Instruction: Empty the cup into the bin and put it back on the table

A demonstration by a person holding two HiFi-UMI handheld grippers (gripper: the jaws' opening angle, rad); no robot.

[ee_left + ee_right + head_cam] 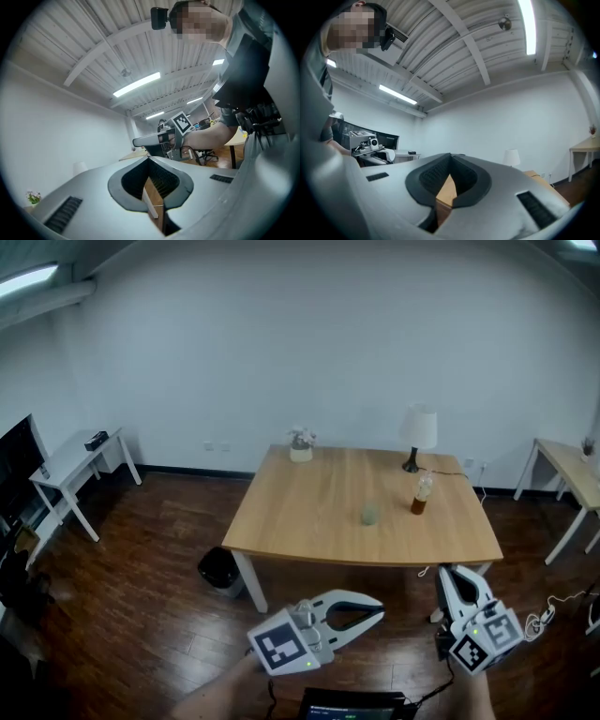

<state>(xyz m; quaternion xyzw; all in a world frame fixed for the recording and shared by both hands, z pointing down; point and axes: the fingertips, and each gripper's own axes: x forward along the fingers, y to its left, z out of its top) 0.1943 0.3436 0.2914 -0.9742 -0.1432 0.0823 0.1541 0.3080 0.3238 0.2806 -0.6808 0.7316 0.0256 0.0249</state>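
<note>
Low at the near edge of the head view, the left gripper (377, 613) is held over the floor (141, 596) with its jaws pointing right. They are closed tip to tip, and only the oval gap behind the pads stays clear. The left gripper view shows the same: the ribbed pads meet at the front with nothing between them, and a strip of pale wood shows through the gap.

Just to its right, the right gripper (446, 571) points away from the person toward the table (309, 521). Its jaws are pressed together and empty as well. In the right gripper view the pads touch at their tips, and a wedge of the wooden tabletop shows behind them. Neither gripper touches the table or anything on it.

Beyond both grippers, the cup (370, 514) stands upright on the table, right of centre and nearer the front edge than the back. It is well apart from both grippers. A bottle (421, 495) of brown liquid stands near it, further back and to the right. A lamp (418, 435) with a white shade is behind the bottle at the far edge, and a small flower pot (301, 443) sits at the far left corner.

The black bin (219, 570) sits on the dark wooden floor beside the table's near left leg, partly under that corner. A white side table (67, 465) stands against the wall far to the left.
</note>
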